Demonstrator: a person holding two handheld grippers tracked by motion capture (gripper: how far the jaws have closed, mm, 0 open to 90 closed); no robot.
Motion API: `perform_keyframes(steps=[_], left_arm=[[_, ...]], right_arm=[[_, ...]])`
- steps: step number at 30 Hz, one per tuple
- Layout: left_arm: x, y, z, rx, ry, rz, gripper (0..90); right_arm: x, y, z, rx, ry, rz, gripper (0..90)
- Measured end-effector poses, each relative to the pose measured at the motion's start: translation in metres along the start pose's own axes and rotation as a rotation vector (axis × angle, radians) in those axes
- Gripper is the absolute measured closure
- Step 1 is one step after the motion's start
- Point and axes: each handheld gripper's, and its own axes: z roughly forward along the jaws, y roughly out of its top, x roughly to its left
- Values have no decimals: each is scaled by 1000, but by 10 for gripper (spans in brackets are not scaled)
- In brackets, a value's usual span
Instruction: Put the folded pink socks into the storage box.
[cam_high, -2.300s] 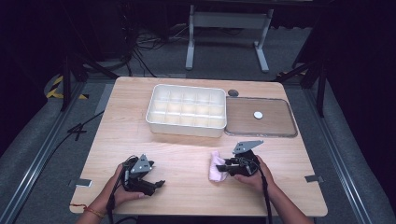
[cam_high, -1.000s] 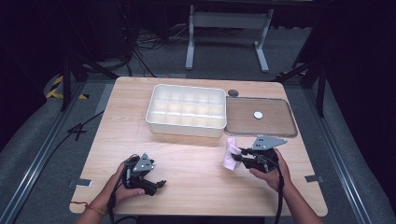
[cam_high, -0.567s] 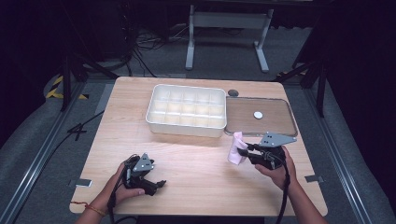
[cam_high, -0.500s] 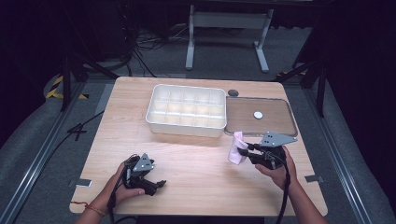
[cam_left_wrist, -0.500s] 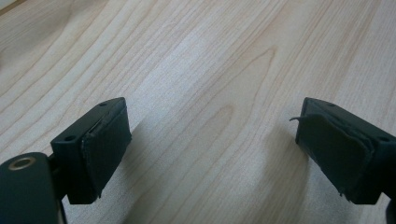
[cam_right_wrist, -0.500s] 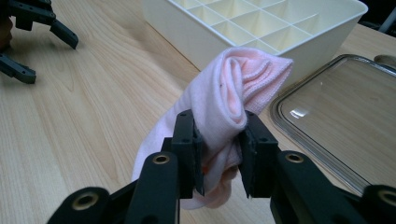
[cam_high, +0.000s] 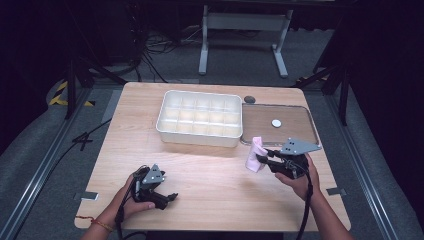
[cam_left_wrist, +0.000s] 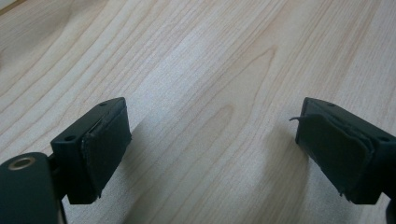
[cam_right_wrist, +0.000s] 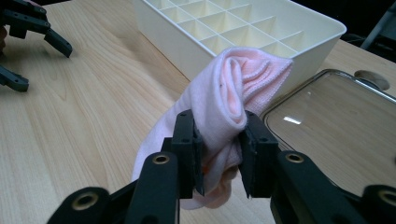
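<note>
High view: right tool pinching a pink cloth just beside the white divided tray, off its near right corner, above the counter; left tool near the counter's front edge, well apart from the tray. Right gripper view, closer: cloth folded and bunched, soft knit with a ribbed edge, squeezed between both pads, loose end drooping below; clear lid lying beside the tray. Left gripper view: jaws spread wide over bare wood, nothing between.
</note>
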Motion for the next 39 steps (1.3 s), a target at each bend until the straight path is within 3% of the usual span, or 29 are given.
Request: perform_keyframes(steps=[26, 39], left_arm=[[0, 0, 0, -1, 0, -2, 102], [0, 0, 0, -2, 0, -2, 103]], right_arm=[[-12, 44, 4, -34, -28, -52, 707], [-23, 72, 20, -17, -56, -90, 707]])
